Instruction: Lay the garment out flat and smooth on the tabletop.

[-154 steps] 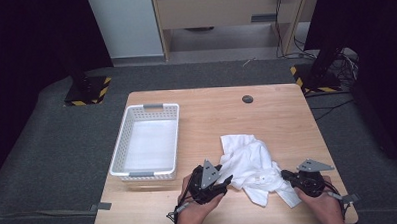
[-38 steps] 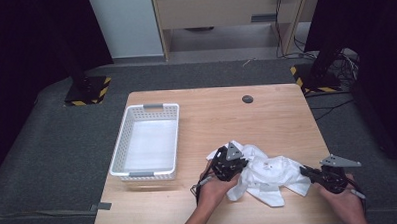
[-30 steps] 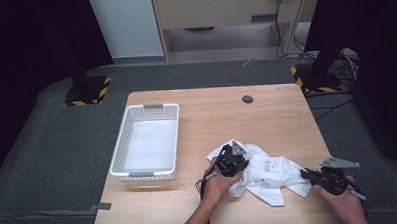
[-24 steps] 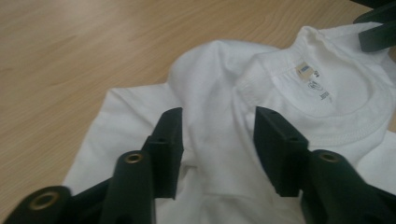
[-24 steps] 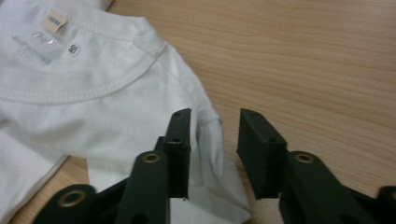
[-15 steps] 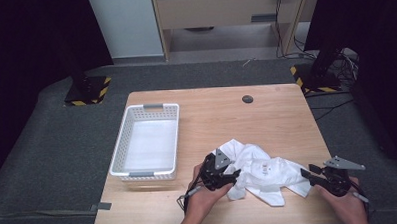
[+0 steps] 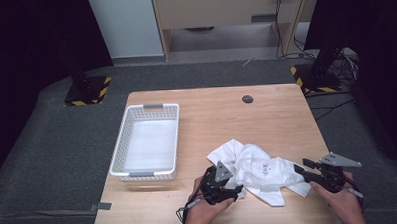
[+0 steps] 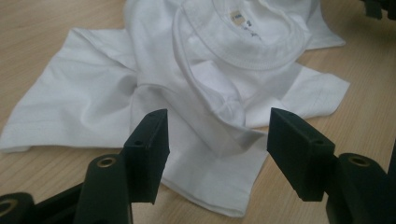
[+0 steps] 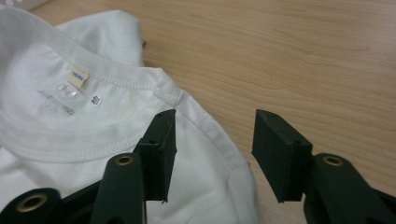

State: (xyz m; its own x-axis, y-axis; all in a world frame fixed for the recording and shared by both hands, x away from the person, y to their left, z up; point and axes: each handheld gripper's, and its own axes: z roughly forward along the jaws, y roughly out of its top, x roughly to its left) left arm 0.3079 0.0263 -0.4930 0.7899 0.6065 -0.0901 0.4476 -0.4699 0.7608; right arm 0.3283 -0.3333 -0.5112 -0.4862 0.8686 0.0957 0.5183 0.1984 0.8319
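Note:
A crumpled white T-shirt (image 7: 256, 171) lies on the wooden table (image 7: 266, 117) near its front edge. Its collar with a small label (image 9: 78, 76) faces up. My left gripper (image 7: 235, 187) stands open at the shirt's near left edge, jaws apart over a raised fold (image 8: 219, 126) of cloth. My right gripper (image 7: 304, 167) is open too, at the shirt's right side. Its jaws straddle the shoulder seam (image 9: 205, 123) next to the collar, with nothing clamped.
A white slotted plastic basket (image 7: 148, 140) sits on the left half of the table, with nothing in it. A small dark round disc (image 7: 247, 99) is set in the tabletop at the back. Dark carpet surrounds the table.
My left gripper drew back from the shirt's middle toward the front edge and now sits at its near left side. The shirt has shifted and bunched slightly. My right gripper barely moved.

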